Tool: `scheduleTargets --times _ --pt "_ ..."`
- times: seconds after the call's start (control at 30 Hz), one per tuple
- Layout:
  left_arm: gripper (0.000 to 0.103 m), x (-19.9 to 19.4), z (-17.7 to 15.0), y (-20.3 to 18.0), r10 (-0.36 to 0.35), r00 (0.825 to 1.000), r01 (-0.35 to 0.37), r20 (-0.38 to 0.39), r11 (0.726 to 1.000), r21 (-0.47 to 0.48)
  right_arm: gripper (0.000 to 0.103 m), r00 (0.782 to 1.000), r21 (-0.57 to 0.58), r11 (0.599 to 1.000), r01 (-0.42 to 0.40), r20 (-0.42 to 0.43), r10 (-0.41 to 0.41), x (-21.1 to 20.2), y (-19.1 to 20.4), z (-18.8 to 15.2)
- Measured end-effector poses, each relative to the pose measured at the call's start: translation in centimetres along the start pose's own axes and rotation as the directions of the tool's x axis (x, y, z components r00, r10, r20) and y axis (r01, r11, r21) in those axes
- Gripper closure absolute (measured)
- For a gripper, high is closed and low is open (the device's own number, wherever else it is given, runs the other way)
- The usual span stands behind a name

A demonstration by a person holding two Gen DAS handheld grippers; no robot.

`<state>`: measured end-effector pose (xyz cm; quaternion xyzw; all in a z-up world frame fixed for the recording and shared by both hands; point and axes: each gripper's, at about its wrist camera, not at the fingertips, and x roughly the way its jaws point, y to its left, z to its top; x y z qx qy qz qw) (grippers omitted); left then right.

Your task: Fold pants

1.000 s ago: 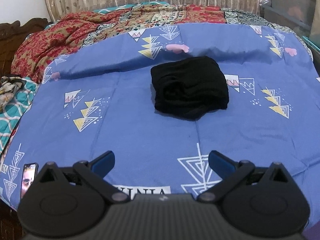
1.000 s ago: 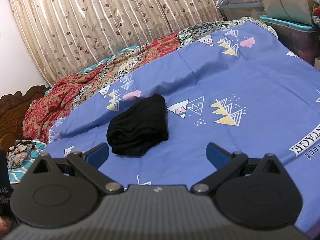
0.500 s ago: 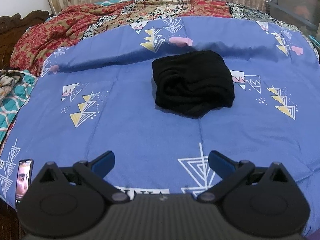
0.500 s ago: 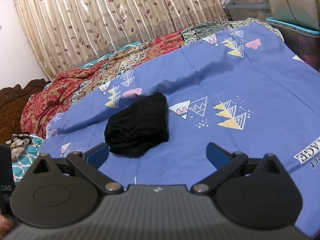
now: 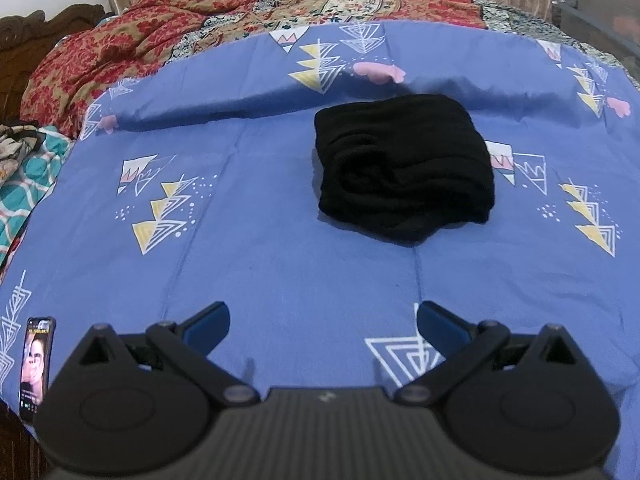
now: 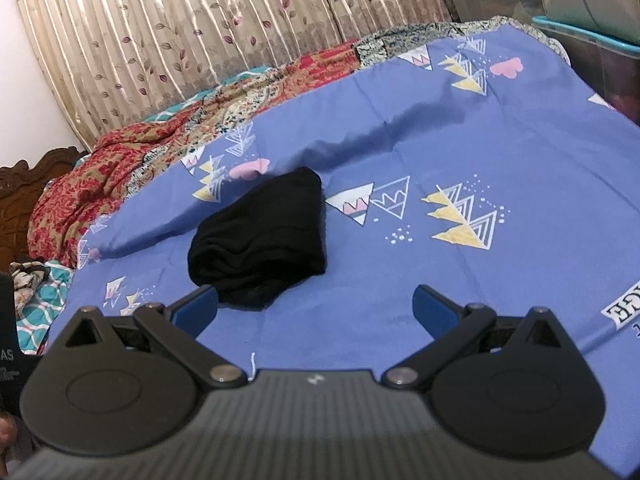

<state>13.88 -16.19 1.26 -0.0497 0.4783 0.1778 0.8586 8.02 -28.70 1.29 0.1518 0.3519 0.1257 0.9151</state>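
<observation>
The black pants lie folded into a compact, roughly square bundle on the blue bedsheet, a little right of centre in the left wrist view and just ahead of the left fingertip in the right wrist view. Bare sheet rings the bundle on all sides, with the widest open stretches to its left and toward the cameras. Just behind the bundle a long raised fold in the sheet runs across the bed. Beyond that the sheet's far edge meets a rumpled red patterned quilt, and a leaf-print curtain closes off the back. The left gripper hangs released, its blue-padded fingers spread wide over empty sheet, well short of the pants and holding nothing. The right gripper is likewise spread and empty; its left pad overlaps the bundle's near edge in the picture, though whether it touches the cloth cannot be told. A phone lies at the sheet's near left edge, partly cut off by the gripper body. On the right, storage bins stand beside the bed, cut off by the frame. The pants' inner layers and hems are lost in uniform black, and both views are slightly blurred.
</observation>
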Motion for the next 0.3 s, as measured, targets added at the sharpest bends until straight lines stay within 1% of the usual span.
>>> scheduleTargets --times 0.2,0.3 --pt "0.000 1.0 0.4 -0.1 0.001 1.000 -0.001 0.006 1.000 0.009 0.000 1.000 -0.003 1.000 0.012 -0.011 -0.012 0.9 -0.2 0.0" --pt "0.000 1.3 0.6 -0.1 0.000 1.000 0.000 0.028 1.000 0.015 0.000 1.000 -0.014 1.000 0.011 -0.004 -0.011 1.1 -0.2 0.1"
